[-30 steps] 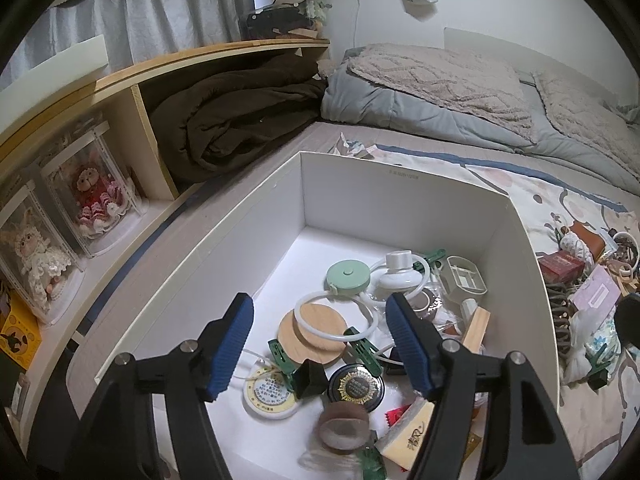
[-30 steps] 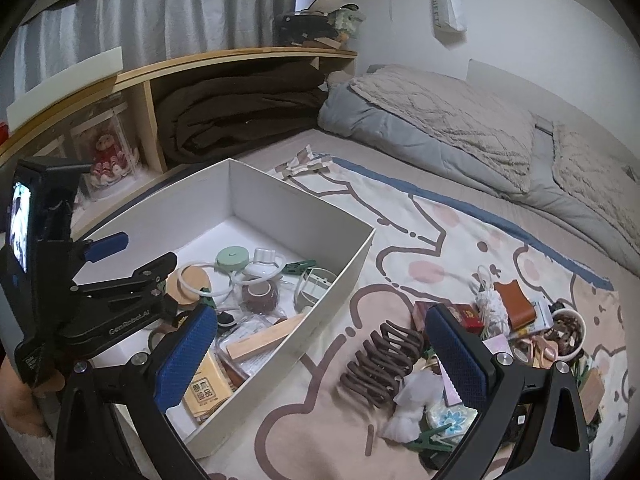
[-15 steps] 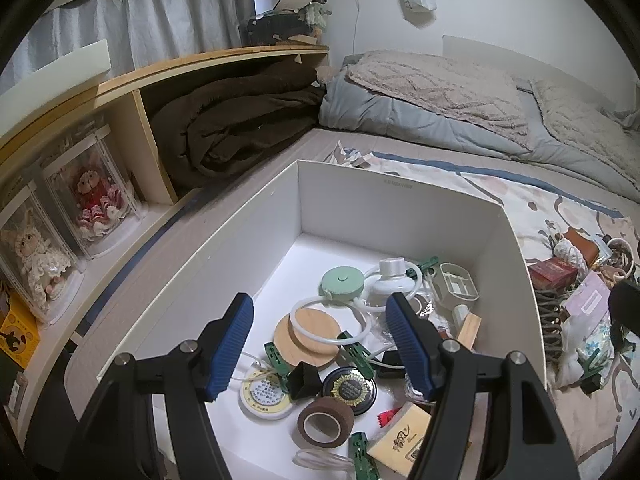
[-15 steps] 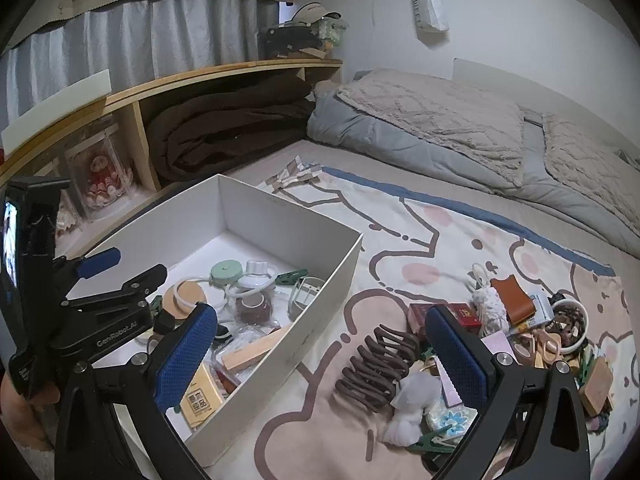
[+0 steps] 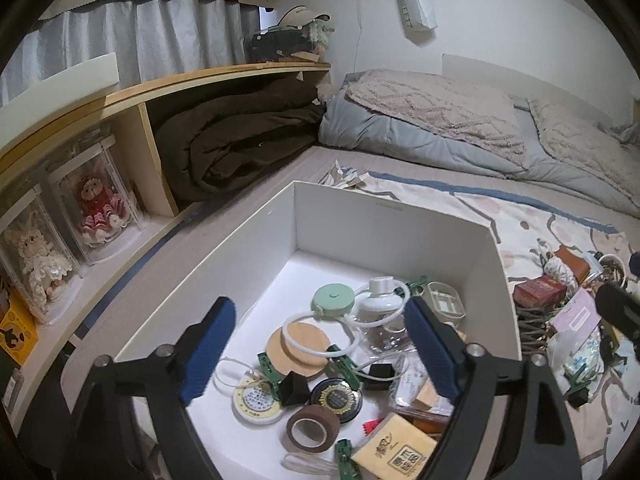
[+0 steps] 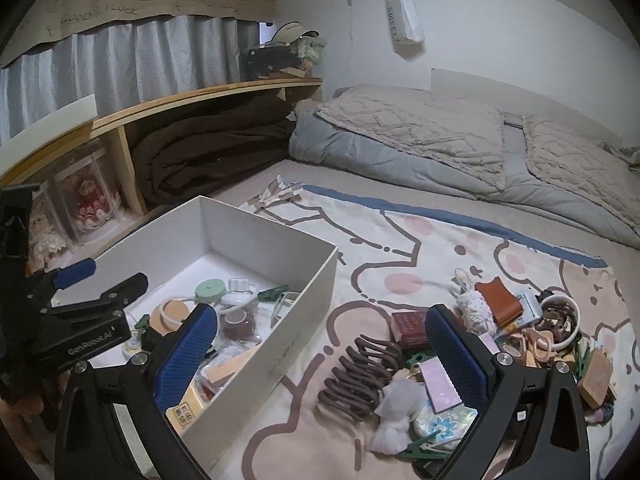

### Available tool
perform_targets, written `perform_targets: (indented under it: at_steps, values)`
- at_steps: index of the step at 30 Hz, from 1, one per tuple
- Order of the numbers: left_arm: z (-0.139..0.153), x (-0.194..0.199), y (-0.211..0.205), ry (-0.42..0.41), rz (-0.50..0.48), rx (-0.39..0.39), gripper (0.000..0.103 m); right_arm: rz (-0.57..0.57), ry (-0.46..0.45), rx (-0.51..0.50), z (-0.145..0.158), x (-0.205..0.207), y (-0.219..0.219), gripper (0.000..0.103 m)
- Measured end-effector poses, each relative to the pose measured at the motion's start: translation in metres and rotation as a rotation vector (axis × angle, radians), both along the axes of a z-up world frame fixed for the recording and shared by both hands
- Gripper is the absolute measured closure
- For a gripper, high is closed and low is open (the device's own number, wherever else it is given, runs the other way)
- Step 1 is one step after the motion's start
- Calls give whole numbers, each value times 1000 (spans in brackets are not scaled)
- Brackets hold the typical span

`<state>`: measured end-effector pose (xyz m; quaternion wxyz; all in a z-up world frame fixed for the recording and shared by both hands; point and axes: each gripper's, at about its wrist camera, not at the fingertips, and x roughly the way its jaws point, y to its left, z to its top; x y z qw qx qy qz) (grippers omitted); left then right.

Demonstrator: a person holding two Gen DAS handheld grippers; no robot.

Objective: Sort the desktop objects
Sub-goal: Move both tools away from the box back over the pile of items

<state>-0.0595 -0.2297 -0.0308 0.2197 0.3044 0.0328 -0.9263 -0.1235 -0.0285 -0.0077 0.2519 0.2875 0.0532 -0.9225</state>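
sorting half done: box part filled, pile still waiting

we hold the left gripper over the box at frame centre, jaws opening with nothing between them; tape, coaster and clips already lie inside. our right gripper hangs wide apart and empty above the pile at lower right, where the hair claw, red box and scissors remain.
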Motion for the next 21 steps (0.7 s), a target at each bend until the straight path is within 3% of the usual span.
perform_targets:
  at_steps: [9, 21]
  values:
    - [16, 9, 5, 99, 4, 46, 3, -27, 22, -46, 1, 1, 18, 0]
    - [30, 18, 17, 147, 16, 7, 0, -102, 83, -53, 0, 7, 42, 0]
